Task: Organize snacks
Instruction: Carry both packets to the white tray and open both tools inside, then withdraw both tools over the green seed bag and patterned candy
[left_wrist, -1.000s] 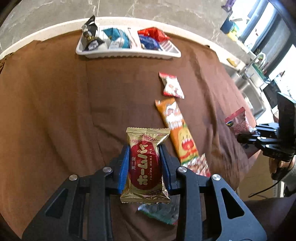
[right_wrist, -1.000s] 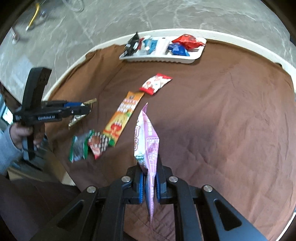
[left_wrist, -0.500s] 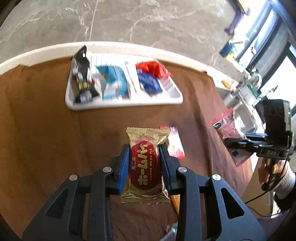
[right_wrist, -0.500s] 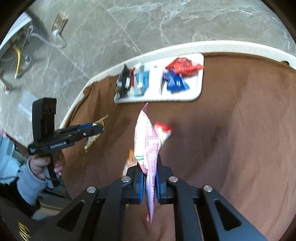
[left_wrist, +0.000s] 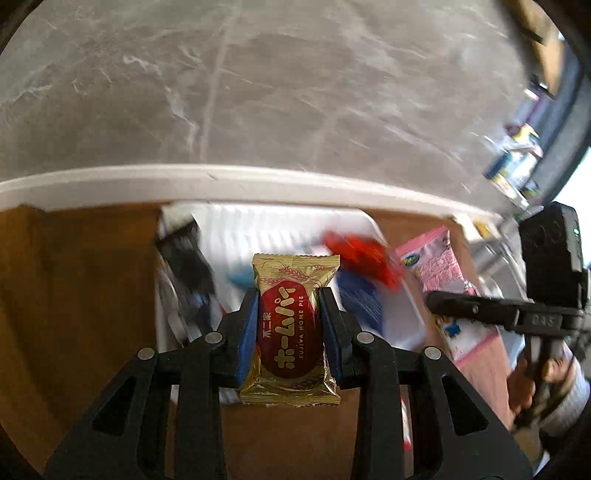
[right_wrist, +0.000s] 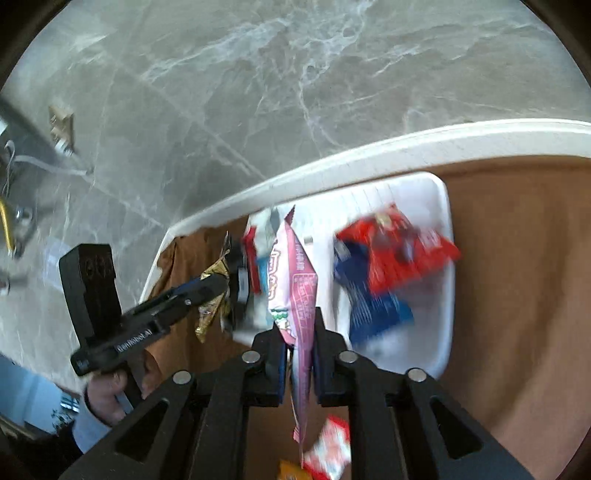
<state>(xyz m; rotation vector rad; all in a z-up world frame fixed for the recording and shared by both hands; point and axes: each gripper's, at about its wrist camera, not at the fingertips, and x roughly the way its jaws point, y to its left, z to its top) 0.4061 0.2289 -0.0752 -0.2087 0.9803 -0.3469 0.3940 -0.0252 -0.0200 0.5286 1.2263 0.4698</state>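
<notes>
While the white plastic compartment tray blurs beneath, the left gripper pinches a gold foil snack pack with a red oval label upright above it; the right gripper clamps a thin pink snack pouch edge-on over the tray.

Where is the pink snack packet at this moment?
The pink snack packet is clamped edge-on in the right hand-held gripper, held near the white tray, beside the red packet.
</notes>
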